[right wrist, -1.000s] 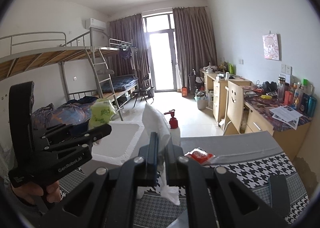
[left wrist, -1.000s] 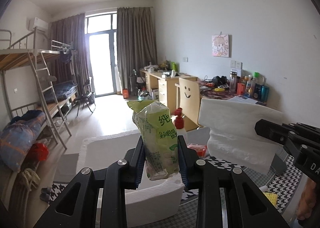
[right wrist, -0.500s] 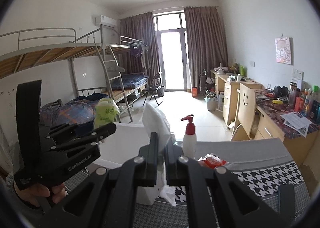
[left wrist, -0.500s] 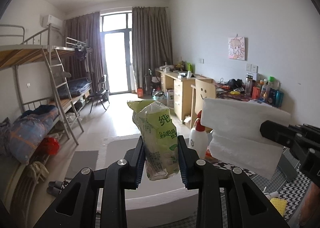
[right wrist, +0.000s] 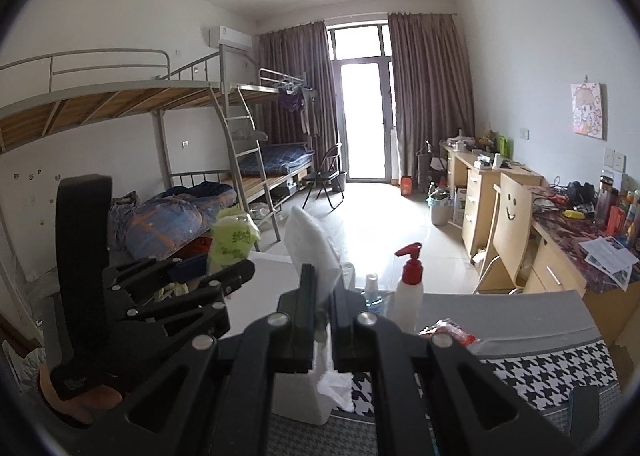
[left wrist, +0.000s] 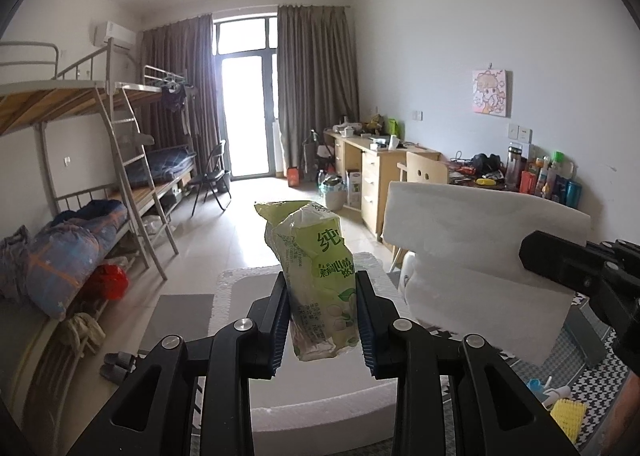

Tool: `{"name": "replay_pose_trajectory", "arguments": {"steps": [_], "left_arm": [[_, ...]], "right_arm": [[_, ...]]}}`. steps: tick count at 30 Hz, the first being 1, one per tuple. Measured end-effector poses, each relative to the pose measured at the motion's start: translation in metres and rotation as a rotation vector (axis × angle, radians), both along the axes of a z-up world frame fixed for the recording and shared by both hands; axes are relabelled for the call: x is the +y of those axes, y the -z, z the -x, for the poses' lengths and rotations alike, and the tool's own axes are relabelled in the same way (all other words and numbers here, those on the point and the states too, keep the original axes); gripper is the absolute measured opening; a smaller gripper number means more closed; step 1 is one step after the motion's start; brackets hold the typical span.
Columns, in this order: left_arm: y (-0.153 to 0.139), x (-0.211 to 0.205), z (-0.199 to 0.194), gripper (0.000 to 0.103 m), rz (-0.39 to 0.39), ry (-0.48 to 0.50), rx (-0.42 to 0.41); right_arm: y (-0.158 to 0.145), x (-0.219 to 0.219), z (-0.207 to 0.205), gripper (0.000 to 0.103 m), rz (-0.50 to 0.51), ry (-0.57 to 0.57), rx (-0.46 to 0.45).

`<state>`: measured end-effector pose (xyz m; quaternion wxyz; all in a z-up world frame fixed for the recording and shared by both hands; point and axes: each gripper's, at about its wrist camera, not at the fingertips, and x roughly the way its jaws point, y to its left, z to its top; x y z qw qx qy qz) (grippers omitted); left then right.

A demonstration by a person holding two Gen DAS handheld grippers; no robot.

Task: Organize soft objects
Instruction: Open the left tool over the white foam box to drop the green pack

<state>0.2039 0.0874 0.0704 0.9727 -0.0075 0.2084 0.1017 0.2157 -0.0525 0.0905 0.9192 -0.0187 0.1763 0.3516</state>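
My left gripper is shut on a green tissue pack and holds it upright above a white foam box. My right gripper is shut on a stack of white tissues, held edge-on and raised over the table. In the left wrist view the white tissues show broadside at the right, pinched by the right gripper. In the right wrist view the left gripper with the green pack is at the left.
A table with a houndstooth cloth carries a red-capped pump bottle, a clear bottle and a red packet. A yellow brush lies at the right. Bunk beds stand left, desks right.
Both grippers have risen with their loads; the table and foam box sit lower in both views. The grips have not changed.
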Motion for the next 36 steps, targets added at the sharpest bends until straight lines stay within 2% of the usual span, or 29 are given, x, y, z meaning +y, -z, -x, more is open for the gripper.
{"name": "replay_pose_trajectory", "arguments": {"steps": [10,12,15,17,22,26,30,36], "left_arm": [[0.012,0.011,-0.016,0.035,0.037,0.019,0.035],[0.016,0.014,-0.02,0.041,0.042,0.019,0.049],[0.018,0.018,-0.023,0.061,0.036,0.011,0.062],[0.018,0.021,-0.022,0.079,0.039,-0.004,0.056],[0.015,0.027,-0.014,0.095,0.038,-0.033,0.024],[0.012,0.033,-0.005,0.102,0.031,-0.06,0.002],[0.011,0.034,-0.001,0.102,0.007,-0.086,-0.001],[0.012,0.041,0.009,0.102,0.015,-0.124,-0.009]], "right_arm": [[0.003,0.012,-0.006,0.008,0.02,0.006,0.012],[0.005,0.014,-0.006,0.008,0.023,0.008,0.017],[0.006,0.018,-0.009,0.008,0.029,0.01,0.024],[0.006,0.019,-0.01,0.008,0.03,0.011,0.025],[0.005,0.021,-0.011,0.008,0.03,0.014,0.025],[0.004,0.025,-0.012,0.008,0.036,0.009,0.025],[0.003,0.032,-0.013,0.008,0.039,0.0,0.029],[0.002,0.046,-0.014,0.008,0.04,-0.026,0.035]]}}
